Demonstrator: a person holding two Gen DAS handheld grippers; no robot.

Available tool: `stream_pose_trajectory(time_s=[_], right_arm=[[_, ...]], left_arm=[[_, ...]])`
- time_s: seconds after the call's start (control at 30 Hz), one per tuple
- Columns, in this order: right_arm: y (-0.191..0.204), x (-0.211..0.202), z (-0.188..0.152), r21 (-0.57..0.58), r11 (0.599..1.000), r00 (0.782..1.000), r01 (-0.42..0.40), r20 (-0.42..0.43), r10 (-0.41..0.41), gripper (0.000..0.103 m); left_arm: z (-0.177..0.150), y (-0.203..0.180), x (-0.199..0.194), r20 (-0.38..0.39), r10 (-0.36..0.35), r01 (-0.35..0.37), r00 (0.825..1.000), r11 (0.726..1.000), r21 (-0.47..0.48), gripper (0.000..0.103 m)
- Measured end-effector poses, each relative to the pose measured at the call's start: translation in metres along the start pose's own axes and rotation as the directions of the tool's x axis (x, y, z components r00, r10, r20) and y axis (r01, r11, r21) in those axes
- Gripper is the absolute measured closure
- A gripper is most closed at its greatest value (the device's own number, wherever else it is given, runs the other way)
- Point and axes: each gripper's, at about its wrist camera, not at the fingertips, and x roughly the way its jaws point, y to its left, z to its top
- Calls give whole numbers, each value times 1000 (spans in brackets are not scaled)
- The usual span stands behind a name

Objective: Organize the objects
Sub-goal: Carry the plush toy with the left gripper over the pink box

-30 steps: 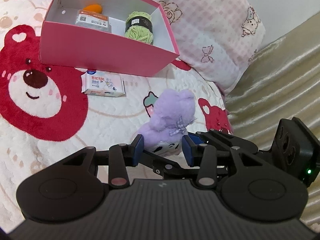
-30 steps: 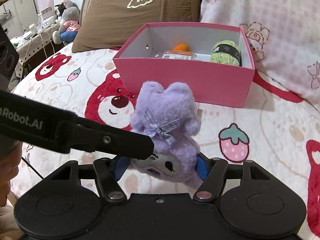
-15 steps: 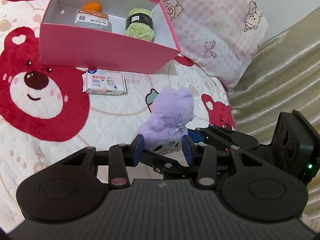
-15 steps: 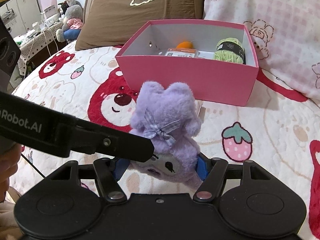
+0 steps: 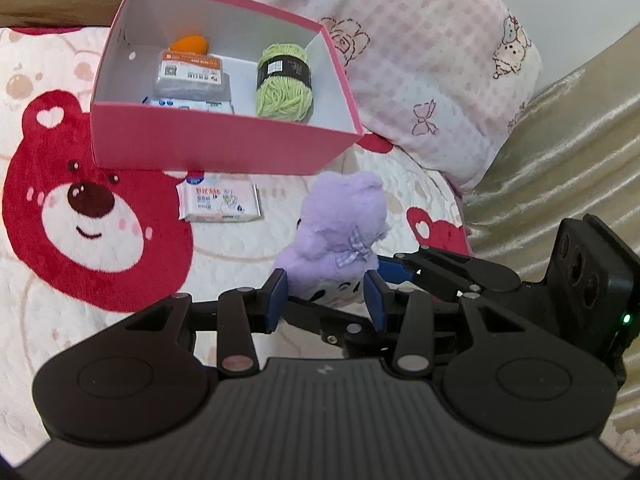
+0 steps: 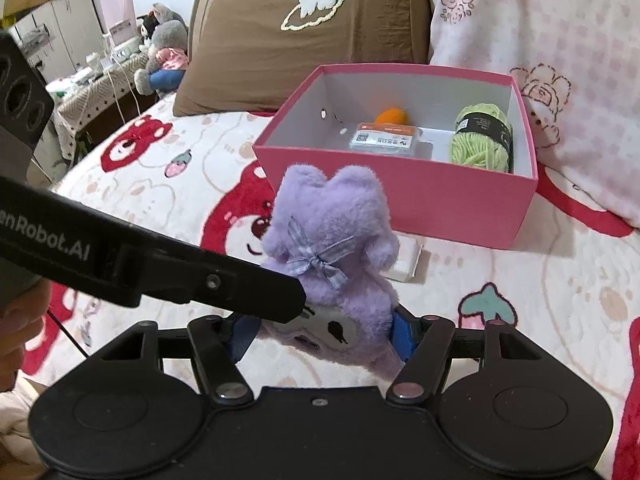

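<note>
Closest to us, the right gripper (image 6: 320,334) has its blue pads on both sides of the purple plush toy (image 6: 336,248), down at the toy's face end. The jaws are closing in a little and the soft toy is squeezed between them, so the toy is held up off the bed. It hangs upside down, with its little checked bow in the middle.

The left gripper (image 5: 326,294) is right beside it. Its jaws stand partly apart with nothing between them that I can be sure of; the toy sits just past its tips. In the right view, one of its black fingers (image 6: 224,284) lies against the toy's side. I cannot tell if it is pinching the toy or only touching it.

A bit farther off, a small white pack of tissues (image 5: 219,202) lies flat on the bear blanket (image 5: 80,216). It is just in front of the box, so it is not put away yet.

Farther still is the pink box (image 5: 208,148). Inside are a green ball of yarn (image 5: 285,80), a flat grey packet with an orange label (image 5: 192,76) and a small orange thing (image 5: 189,45).

So three things look done. The toy is on its way, I think, and the tissues are left.
</note>
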Motion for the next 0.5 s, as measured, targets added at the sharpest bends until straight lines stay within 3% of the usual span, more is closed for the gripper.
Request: stream_pose_trajectory(time_s=[0.5], right_arm=[[-20,-13,55,-8,997,994,-75,84,75,45]], left_arm=[[57,7,-16,86,-8,12,996,999,-48,64]])
